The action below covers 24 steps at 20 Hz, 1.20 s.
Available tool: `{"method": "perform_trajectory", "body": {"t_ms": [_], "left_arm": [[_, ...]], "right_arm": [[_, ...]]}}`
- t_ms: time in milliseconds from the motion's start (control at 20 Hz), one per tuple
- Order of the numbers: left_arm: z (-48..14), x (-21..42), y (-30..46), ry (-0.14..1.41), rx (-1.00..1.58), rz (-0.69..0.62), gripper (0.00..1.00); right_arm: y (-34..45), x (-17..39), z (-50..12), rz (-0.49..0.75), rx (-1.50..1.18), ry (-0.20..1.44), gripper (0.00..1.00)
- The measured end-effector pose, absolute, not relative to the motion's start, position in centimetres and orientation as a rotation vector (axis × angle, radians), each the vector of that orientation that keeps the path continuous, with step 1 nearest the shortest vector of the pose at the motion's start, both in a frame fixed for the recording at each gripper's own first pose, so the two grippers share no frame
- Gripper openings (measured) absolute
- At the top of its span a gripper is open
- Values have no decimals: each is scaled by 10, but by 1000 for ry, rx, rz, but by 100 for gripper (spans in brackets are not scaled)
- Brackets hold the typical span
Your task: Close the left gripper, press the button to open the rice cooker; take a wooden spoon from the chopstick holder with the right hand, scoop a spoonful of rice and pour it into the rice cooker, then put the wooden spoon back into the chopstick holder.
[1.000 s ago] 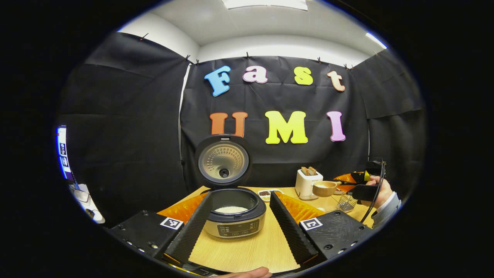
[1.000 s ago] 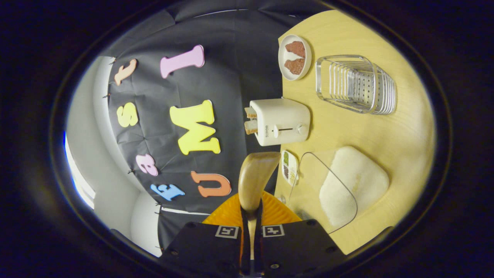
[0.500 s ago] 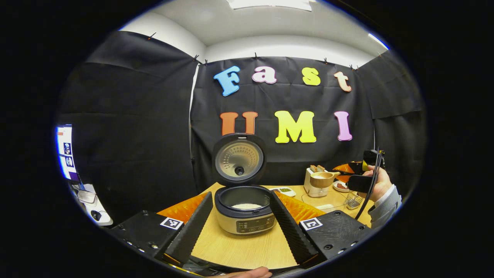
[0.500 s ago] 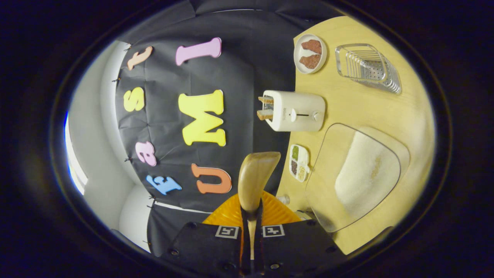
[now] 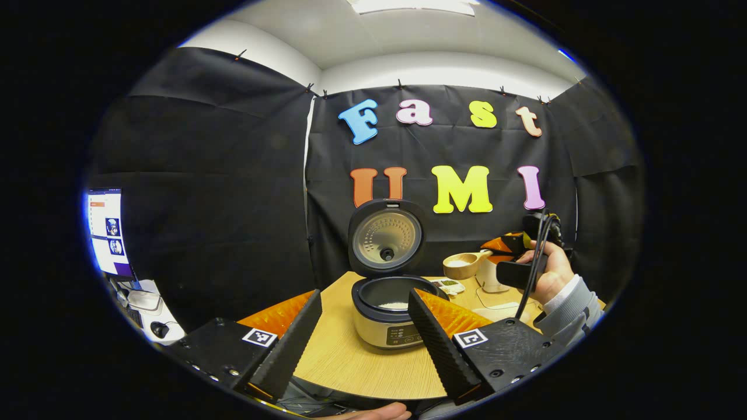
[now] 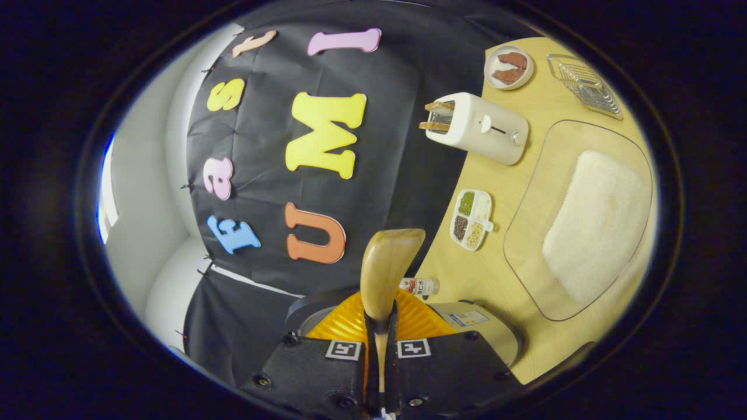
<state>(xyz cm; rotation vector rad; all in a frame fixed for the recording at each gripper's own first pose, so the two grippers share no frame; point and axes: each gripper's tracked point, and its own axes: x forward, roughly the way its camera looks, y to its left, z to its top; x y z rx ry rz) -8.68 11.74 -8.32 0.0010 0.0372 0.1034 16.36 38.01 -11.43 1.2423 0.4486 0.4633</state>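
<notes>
Table (image 5: 344, 356); wooden spoon (image 6: 386, 268) in right gripper (image 6: 379, 326)

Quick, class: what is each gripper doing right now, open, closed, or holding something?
Left gripper: open, holding nothing.
Right gripper: closed on the wooden spoon, both fingers pressing its handle.

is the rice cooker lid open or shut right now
Open. The rice cooker lid stands raised behind the pot, its inner plate facing forward, with white rice showing inside.
</notes>
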Motion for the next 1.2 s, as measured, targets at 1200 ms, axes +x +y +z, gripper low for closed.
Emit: {"method": "perform_trajectory", "body": {"t_ms": [1200], "left_arm": [[-107,-82,139,81,11,137,95]], "right_arm": [[534,159,-101,708,45,115,9]]}}
